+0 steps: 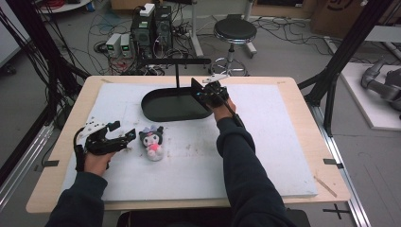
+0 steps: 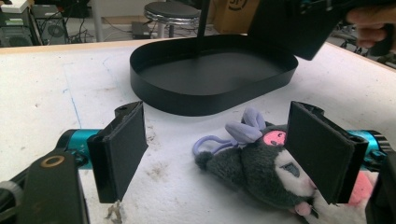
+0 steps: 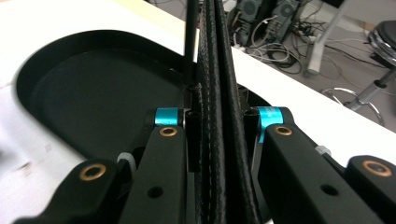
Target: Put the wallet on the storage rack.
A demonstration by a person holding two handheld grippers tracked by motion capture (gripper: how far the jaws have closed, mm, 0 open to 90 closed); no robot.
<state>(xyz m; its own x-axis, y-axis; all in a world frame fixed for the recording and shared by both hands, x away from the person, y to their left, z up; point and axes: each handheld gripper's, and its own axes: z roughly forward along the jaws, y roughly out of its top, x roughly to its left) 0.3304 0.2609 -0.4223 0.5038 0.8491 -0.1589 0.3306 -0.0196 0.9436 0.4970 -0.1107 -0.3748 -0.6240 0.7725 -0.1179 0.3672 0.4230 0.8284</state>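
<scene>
Over the black oval tray (image 1: 161,109) our right gripper (image 1: 204,92) pinches a flat black wallet (image 3: 219,116) edge-up for placing, while our left gripper (image 1: 124,135) waits, jaws spread, around the plush toy (image 1: 152,141).

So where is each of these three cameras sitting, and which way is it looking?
High view: above the person's side, looking forward and down on the table; both forearms and claws show.
Left gripper view: rides the left claw, looking across the plush toy to the black tray; its open jaws show.
Right gripper view: rides the right claw, shut on a flat black stitched piece over the tray.
All three share the tray.
</scene>
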